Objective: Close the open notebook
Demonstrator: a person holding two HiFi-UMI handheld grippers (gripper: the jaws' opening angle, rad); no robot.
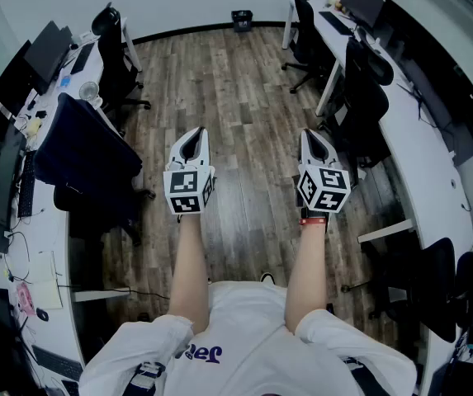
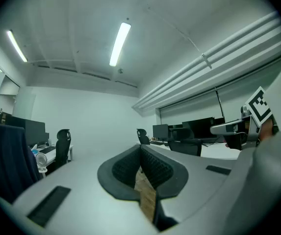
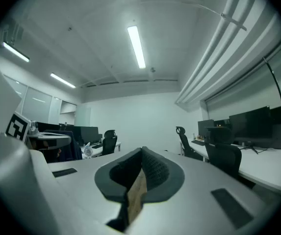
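I cannot make out an open notebook in any view. In the head view both grippers are held out level over the wooden floor [image 1: 244,97], in the aisle between two rows of desks. The left gripper [image 1: 191,141] is shut, its black pads meeting at the tip with nothing between them; the left gripper view [image 2: 141,153] shows the same. The right gripper [image 1: 315,141] is also shut and empty, as its own view [image 3: 141,155] confirms. Each gripper carries a cube with square markers, and the person's bare forearms reach out behind them.
A white desk [image 1: 50,246] on the left holds monitors, keyboards, a small fan and loose papers [image 1: 42,277]. A chair draped with a dark jacket [image 1: 83,151] stands beside it. A long white desk [image 1: 418,139] with black chairs runs along the right. A small bin [image 1: 242,19] sits at the far wall.
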